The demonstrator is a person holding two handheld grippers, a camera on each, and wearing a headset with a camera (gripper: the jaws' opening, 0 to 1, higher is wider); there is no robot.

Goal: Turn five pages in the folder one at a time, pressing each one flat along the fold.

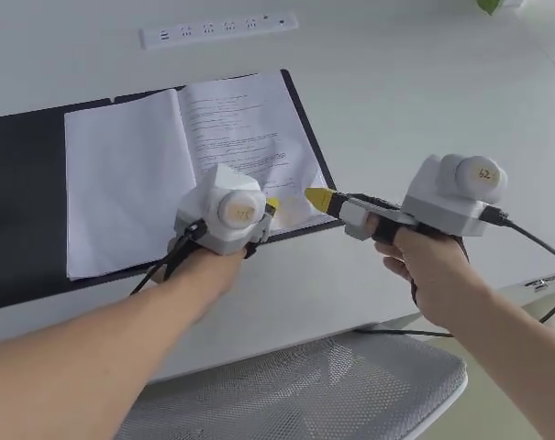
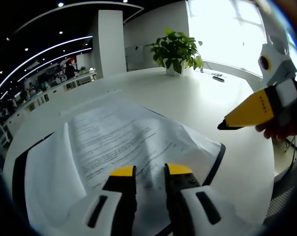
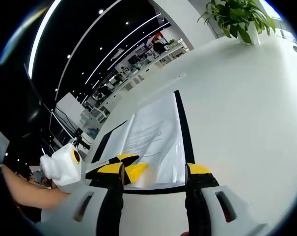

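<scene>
- Now the folder (image 1: 20,202) lies open on the white bench (image 1: 396,92), its black cover flat. A blank page (image 1: 121,183) sits on its left half and a printed page (image 1: 240,128) on its right.
- The left gripper (image 2: 150,170) hovers over the near outer corner of the printed page. Its jaws stand a narrow gap apart with nothing between them; whether they touch the paper cannot be told.
- The right gripper (image 3: 154,171) sits off the folder's right edge, above bare bench. Its jaws are spread wide and empty, and its yellow tips point toward the left gripper, close to it without touching.
- A power strip (image 1: 218,28) lies beyond the folder's far edge, well apart from it.
- A potted plant (image 2: 175,49) stands at the far end of the bench.
- A mesh chair seat (image 1: 332,385) shows below the bench's near edge.
</scene>
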